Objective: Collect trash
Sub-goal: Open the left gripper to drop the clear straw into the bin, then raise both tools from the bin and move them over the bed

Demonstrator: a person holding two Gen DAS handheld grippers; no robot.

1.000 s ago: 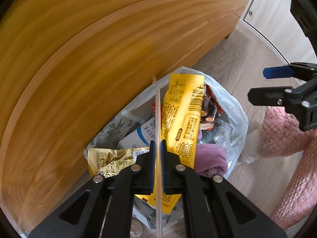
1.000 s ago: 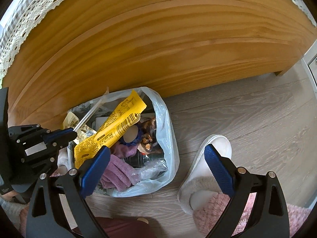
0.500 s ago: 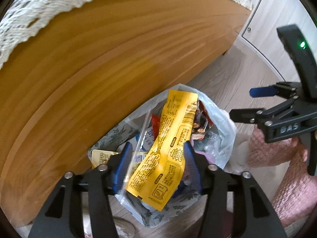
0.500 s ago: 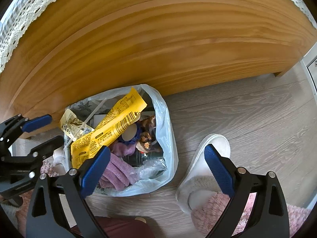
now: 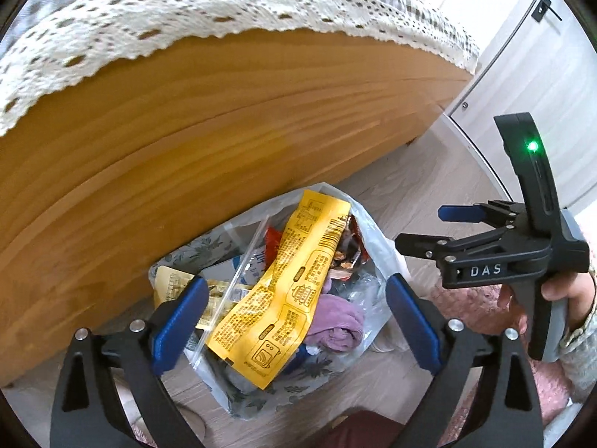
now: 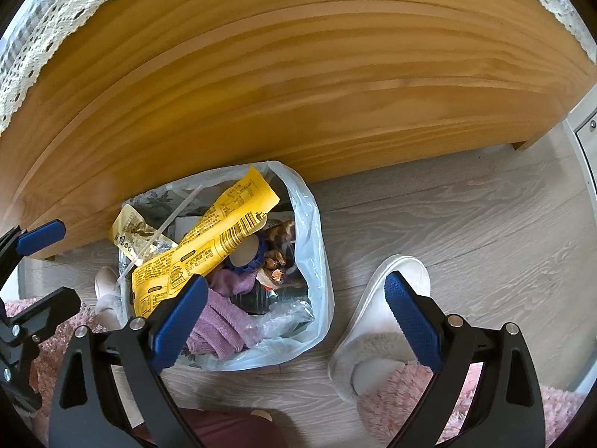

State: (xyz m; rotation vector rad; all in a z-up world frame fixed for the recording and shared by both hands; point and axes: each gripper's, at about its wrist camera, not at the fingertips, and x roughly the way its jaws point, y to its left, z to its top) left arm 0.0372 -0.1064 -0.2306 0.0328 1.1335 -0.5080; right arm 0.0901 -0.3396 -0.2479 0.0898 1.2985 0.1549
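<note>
Trash fills a thin, translucent white plastic bag (image 5: 377, 235) standing open on the pale wood-grain plank floor (image 6: 466, 216), close against the honey-coloured pine side board of a bed (image 6: 298, 74) edged with white crocheted lace (image 5: 149, 26). Topmost lies a long, glossy yellow snack wrapper (image 5: 287, 287) printed with a barcode, small black text too fine to read and a microwave pictogram. Beside it sit a clear plastic sleeve (image 5: 238, 272), a crinkled gold foil packet (image 6: 134, 231), a soft mauve ribbed cloth (image 5: 339, 324) and a brown-and-red wrapper (image 6: 278, 257).

Left tool (image 5: 294, 321), black with blue rubber pads, has just been opening; its jaws stand wide apart above the bag, nothing pressed between them. Right tool (image 6: 294, 321) hangs released too, jaws spread and empty, one pad over the bag, the other over a white fleece-lined slipper (image 6: 377, 321). In the left view its black body reads "DAS" in white letters, a green lamp glowing on the handle, which a hand (image 5: 567, 287) holds. Fluffy pink fabric (image 6: 403, 403) shows along the lower edge.
</note>
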